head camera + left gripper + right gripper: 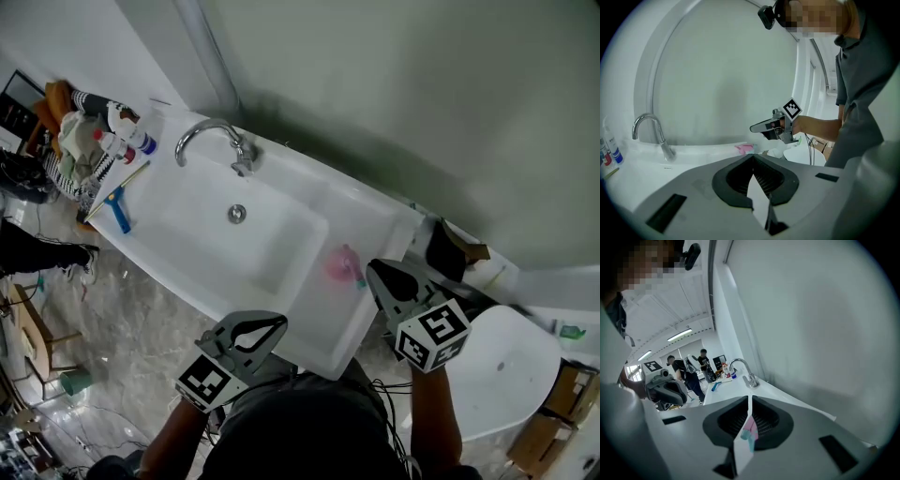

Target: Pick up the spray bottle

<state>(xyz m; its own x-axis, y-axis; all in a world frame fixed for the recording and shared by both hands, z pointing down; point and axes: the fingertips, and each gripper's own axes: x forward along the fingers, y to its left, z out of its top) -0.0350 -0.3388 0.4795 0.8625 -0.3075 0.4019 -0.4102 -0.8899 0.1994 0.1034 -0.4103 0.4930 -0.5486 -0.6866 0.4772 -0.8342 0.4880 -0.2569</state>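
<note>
The left tongs (278,324) are nearest, low in the head view, just over the front edge of the white bench (380,217). Their own view shows the two jaws closed tip to tip, with nothing between them. The right tongs (373,268) are a little further in, over the right part of the bench. Their jaws are also closed together and hold nothing.

The pink spray bottle (342,265) lies on the bench, to the right of the basin (281,246). It is just beside the tip of the right tongs, on their left, and I cannot tell if they touch. It is well apart from the left tongs, ahead of them and to their right.

Beyond are the tap (212,134), then a blue tool (118,209) and some bottles (127,132) at the far end of the bench.

Only the head view shows the whole basin. In the right gripper view the bottle shows only as a pink and teal patch in the slit behind the closed jaws. That view alone shows people (693,372) standing far behind. The left gripper view shows the right tongs from the side in a hand (800,125), and the bottle low behind them.
</note>
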